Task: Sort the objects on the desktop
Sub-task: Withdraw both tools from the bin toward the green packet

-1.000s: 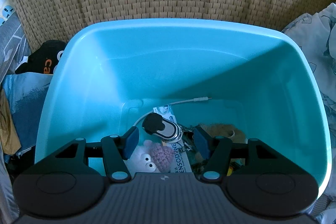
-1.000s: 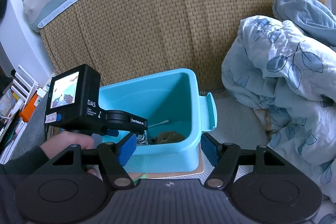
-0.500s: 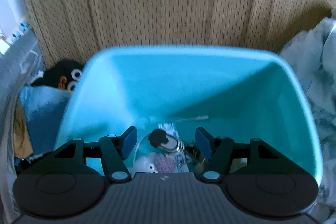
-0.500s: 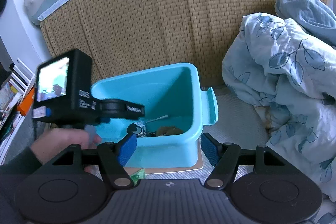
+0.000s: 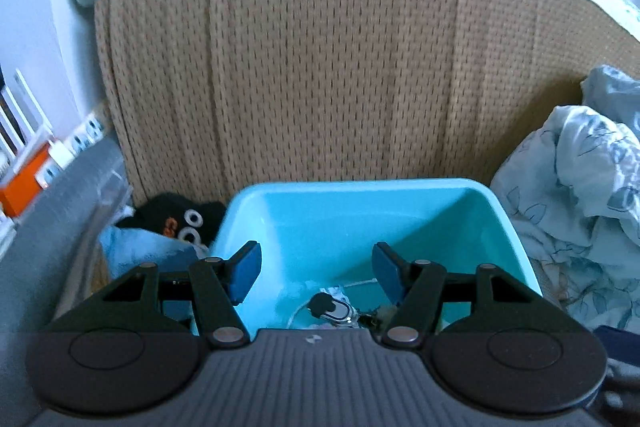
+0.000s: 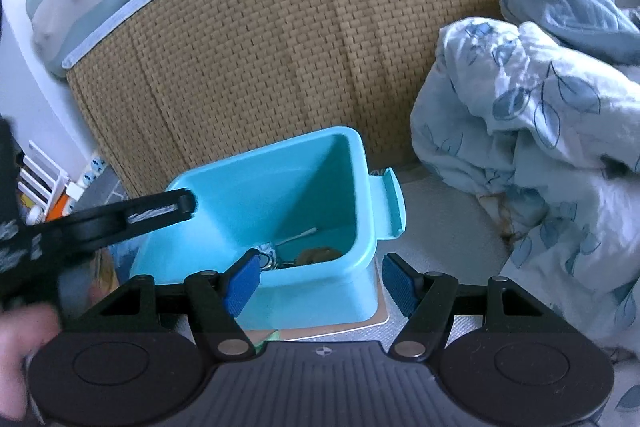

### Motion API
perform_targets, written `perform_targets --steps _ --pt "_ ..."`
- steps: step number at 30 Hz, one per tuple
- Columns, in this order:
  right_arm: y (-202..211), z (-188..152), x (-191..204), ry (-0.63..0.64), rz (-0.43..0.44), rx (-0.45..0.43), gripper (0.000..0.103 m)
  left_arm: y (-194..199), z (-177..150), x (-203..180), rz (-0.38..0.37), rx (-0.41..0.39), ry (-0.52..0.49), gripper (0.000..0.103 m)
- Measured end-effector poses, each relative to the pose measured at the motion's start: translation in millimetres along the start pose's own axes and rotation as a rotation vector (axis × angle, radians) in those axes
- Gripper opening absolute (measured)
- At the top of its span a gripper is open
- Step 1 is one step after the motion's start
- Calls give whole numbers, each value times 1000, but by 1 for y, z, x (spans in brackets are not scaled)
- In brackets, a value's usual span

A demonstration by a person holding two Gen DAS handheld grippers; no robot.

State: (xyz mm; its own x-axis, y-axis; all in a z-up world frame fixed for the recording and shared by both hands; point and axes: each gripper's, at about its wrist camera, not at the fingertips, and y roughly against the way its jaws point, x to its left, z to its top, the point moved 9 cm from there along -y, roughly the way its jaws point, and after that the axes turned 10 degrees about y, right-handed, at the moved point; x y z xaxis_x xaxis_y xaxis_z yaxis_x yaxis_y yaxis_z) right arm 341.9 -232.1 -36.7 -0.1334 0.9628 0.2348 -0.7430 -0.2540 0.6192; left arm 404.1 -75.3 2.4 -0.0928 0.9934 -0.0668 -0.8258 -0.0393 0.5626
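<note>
While you hold your left gripper (image 5: 316, 273) above the near edge of the turquoise bin (image 5: 360, 223), its 2 blue pads (image 5: 245, 269) stand spread apart with only air between them, pinching nothing. Down on the bin floor, seen between the pads, lie a black-and-silver key fob (image 5: 334, 307) with a ring of keys beside it, a white cable (image 5: 360, 283) running toward the back, and a scrap of printed packaging under the fob. Your right gripper (image 6: 318, 285) is also spread and empty, hovering short of the bin's near right corner; its left pad (image 6: 242, 285) overlaps the bin rim in the picture and its right pad sits off to the side over the pale mat. From that right-hand view the bin (image 6: 280, 187) stands on a thin tan board (image 6: 376, 319), with a handle tab (image 6: 390, 205) sticking out on its right side, and a brown fuzzy item (image 6: 318, 255) rests on the floor inside next to the cable end. Your left hand (image 6: 24, 343) shows blurred at the lower left, carrying the black body of the other gripper across the bin's left side. Behind the bin rises a woven brown panel (image 5: 340, 67). 1 crumpled leaf-print blanket (image 6: 540, 155) lies to the right, and a black plush toy with round eyes (image 5: 180, 223) sits just left of the bin.
</note>
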Motion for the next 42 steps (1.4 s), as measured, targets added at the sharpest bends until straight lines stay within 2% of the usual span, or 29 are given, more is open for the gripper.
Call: perform_targets --steps 6,9,13,19,22,26,30,33,39,42 --pt "2 -6 6 4 -4 -1 71 43 3 12 -35 -76 31 65" --pt "4 -9 12 8 0 -8 71 67 3 16 -44 -134 8 65" --pt "5 -15 19 18 -9 -12 71 98 -2 18 -45 -214 -16 72" --pt "11 -22 27 12 10 -30 71 120 -20 19 -70 -237 -24 72" --pt "12 -26 29 13 10 -40 71 127 -32 23 -77 -236 -36 72" --pt "7 -36 32 19 -2 -24 71 133 -50 33 -95 -210 -3 72" --pt "5 -45 40 54 2 -17 71 142 -67 46 -86 -212 0 72" --pt "10 -48 47 79 4 -41 71 149 -78 55 -68 -223 -19 72" --pt "25 -50 55 96 9 -93 71 158 -106 70 -81 -178 -29 72" --pt "30 -54 53 63 20 -101 71 160 -122 74 -92 -148 -52 72"
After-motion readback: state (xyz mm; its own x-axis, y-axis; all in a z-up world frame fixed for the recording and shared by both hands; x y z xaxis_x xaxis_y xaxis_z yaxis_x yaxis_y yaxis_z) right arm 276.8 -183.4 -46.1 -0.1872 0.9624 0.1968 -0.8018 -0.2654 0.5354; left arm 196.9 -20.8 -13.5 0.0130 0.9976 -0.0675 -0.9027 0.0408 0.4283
